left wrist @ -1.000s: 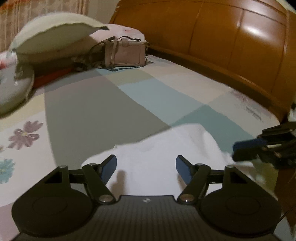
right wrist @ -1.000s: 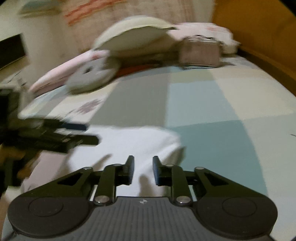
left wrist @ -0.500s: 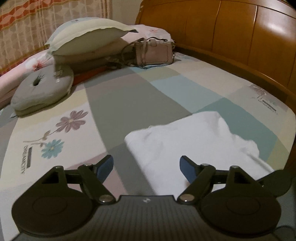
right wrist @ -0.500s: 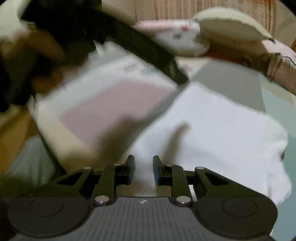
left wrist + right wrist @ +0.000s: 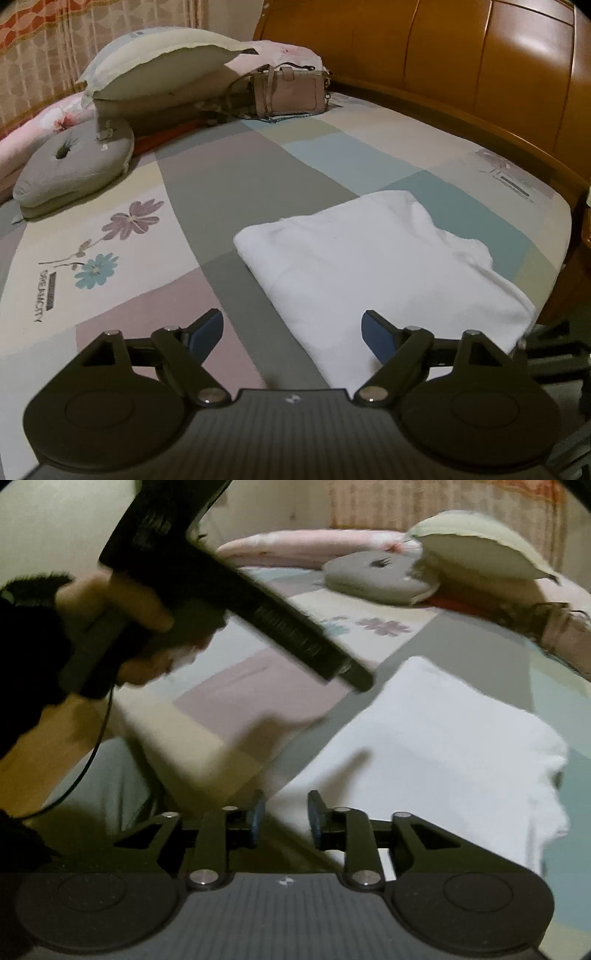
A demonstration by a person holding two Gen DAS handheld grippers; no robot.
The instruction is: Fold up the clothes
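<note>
A white garment (image 5: 369,266) lies folded into a rough rectangle on the patchwork bed sheet (image 5: 229,192), near the bed's right edge. My left gripper (image 5: 291,330) hovers open just short of its near corner, fingers wide apart and nothing between them. In the right wrist view the same garment (image 5: 443,738) lies ahead and to the right. My right gripper (image 5: 284,818) hangs over its near edge with a narrow gap between the pads, holding nothing. A hand (image 5: 122,627) holds the left gripper (image 5: 351,674), which slants down over the sheet just left of the garment.
A grey round cushion (image 5: 74,166), a cream pillow (image 5: 162,66) and a beige handbag (image 5: 291,92) sit at the head of the bed. The wooden headboard (image 5: 480,66) runs along the right. The mattress edge (image 5: 554,236) drops off beside the garment.
Both grippers have drawn back from the white garment, which now lies flat and folded. The right gripper has swung round to face across the bed toward the left one.
</note>
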